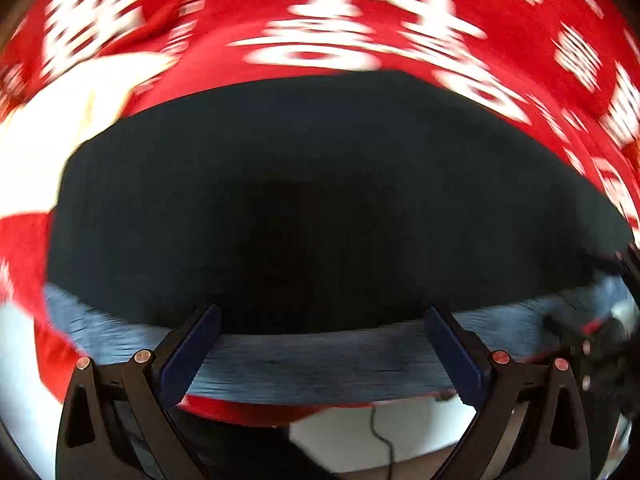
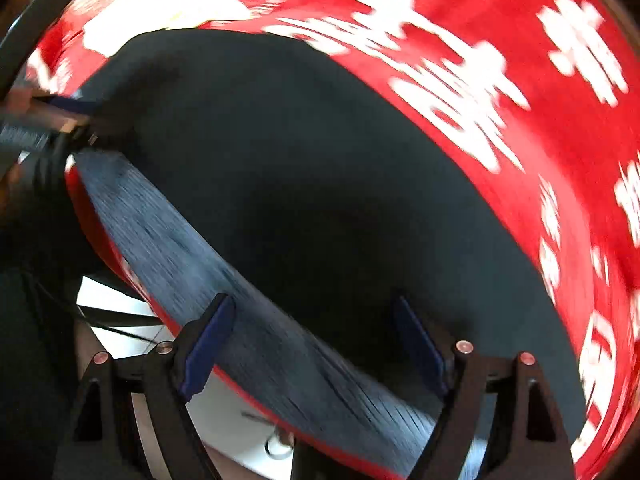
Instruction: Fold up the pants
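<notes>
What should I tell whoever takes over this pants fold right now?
Left gripper: jaws wide open above the grey ribbed waistband, gripping nothing.
Right gripper: also open over the waistband, nothing held.
Dark pants lie flat on the red cloth with white characters, waistband at the near edge.
Done: pants laid out; how far they are folded cannot be told.
Left: probably grip the waistband and fold away.

Red cloth with large white characters covering the surface from nine through three o'clock, pale floor at six o'clock, thin dark cable there
</notes>
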Available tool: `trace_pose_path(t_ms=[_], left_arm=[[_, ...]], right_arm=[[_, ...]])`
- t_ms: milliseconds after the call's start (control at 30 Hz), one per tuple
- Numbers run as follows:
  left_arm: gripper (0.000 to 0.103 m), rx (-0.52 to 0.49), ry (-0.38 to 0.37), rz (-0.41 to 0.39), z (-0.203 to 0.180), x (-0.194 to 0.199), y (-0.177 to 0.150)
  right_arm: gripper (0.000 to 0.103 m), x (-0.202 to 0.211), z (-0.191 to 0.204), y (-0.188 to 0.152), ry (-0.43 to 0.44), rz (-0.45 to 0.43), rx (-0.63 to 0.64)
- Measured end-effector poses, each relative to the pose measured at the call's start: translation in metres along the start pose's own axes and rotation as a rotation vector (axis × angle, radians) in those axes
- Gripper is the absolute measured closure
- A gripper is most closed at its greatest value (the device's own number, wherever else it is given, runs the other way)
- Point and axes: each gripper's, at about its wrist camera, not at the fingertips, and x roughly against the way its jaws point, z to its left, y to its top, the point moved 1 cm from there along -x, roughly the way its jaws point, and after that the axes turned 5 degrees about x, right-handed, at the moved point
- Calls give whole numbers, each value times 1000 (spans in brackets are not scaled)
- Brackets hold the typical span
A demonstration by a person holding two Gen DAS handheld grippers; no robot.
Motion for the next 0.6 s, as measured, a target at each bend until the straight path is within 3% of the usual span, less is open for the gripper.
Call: trace_pose_path(t_ms=[267,433,533,600], left_arm=[[1,-236,-41,23,-120,-9,8],[1,-392,-114,-22,-199,1,10],[1,-427,-106,18,-229,-15,13],[1,-438,-59,35,-242,-27,11]], right_arm=[[18,24,-86,-73,2,47,-313],[18,75,-136,-118,-52,-75,-481],[17,87,-169,-148,-54,-124,-591],[17,73,-195,-166,-9,-119,-683]])
